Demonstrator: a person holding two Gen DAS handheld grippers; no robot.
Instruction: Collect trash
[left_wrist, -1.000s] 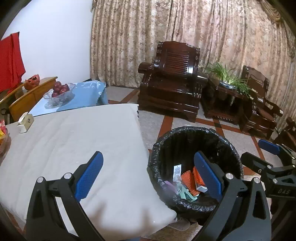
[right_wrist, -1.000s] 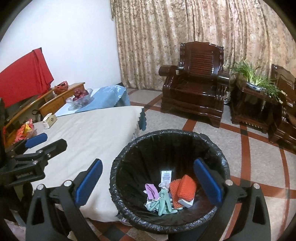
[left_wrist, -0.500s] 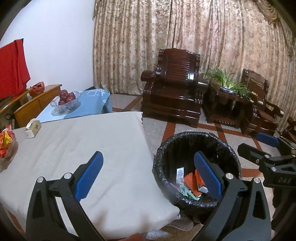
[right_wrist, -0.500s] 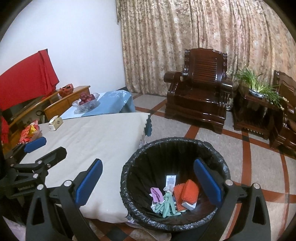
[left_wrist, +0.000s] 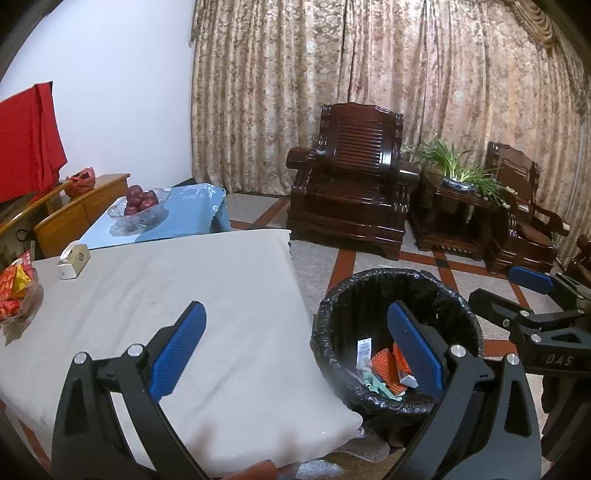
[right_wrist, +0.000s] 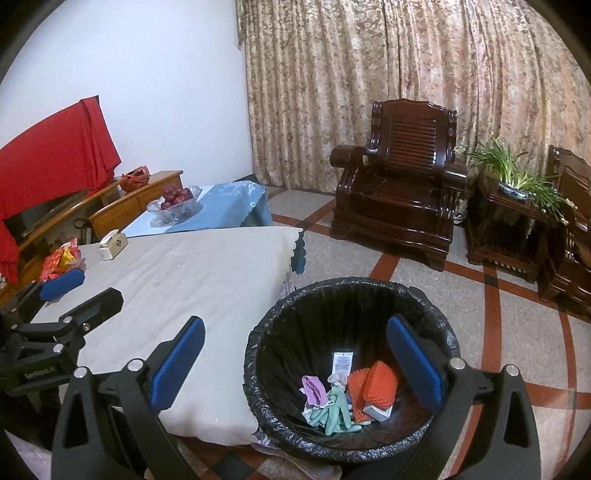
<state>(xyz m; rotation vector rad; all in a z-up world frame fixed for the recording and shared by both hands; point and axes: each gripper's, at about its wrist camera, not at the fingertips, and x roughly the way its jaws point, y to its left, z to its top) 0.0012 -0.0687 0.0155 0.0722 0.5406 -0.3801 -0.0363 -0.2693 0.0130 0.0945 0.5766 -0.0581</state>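
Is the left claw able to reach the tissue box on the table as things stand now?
Probably yes. The left claw is open and holds nothing, and the cloth between it and the tissue box lies bare. The snack bowl sits to one side, out of the path.

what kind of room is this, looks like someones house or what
Most likely a home living room. Carved dark wooden armchairs stand before full-length patterned curtains, a glass bowl of red fruit sits on a blue-clothed table, and a bin lined with a black bag stands on the tiled floor.
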